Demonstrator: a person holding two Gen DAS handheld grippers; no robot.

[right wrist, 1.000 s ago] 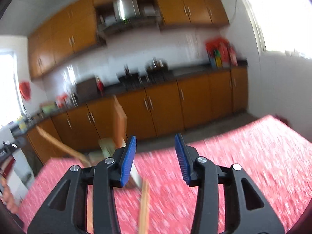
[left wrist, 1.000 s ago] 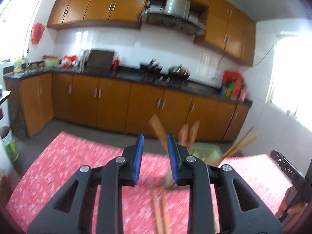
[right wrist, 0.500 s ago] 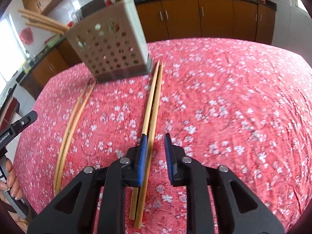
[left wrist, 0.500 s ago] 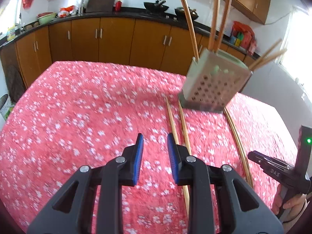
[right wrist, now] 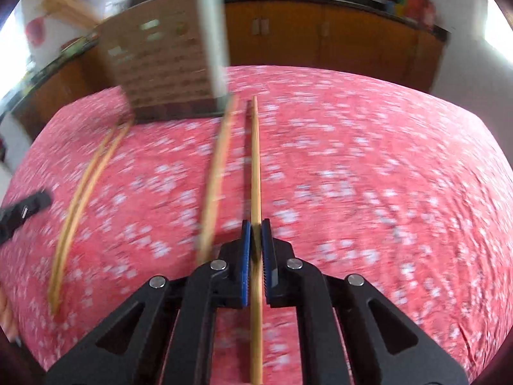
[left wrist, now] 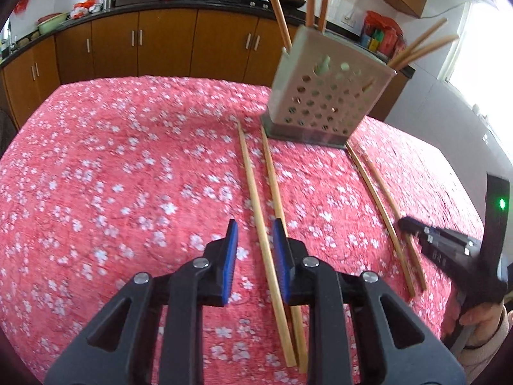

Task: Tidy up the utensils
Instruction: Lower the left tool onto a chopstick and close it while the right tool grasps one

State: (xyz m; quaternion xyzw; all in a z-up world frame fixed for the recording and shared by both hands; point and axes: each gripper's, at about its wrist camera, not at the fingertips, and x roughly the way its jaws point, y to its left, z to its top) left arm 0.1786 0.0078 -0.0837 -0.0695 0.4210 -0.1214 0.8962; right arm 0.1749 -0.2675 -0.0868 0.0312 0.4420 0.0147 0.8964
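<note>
My right tongs (right wrist: 255,227) pinch one chopstick (right wrist: 255,166); left tongs (left wrist: 255,237) gape narrowly. Perforated holder (left wrist: 323,96) on the counter (left wrist: 112,166) contains upright chopsticks (left wrist: 315,0).

Two hand-held grippers, low over table, fingers pointing forward.

Left gripper (left wrist: 253,250): black frame, blue ribbed pads (left wrist: 231,256), jaws parted with a clear gap, gripping nothing; one chopstick (left wrist: 259,221) lying in the gap, touching neither pad. Right gripper (right wrist: 255,256): same build, jaws nearly together, pads (right wrist: 245,260) clamped on a single chopstick (right wrist: 255,166) running lengthwise between them and past the fingertips. Seen from left wrist view at far right: right gripper (left wrist: 449,250) side-on, green light lit, gripped by right hand (left wrist: 477,324), fingers wrapped around handle.
</note>
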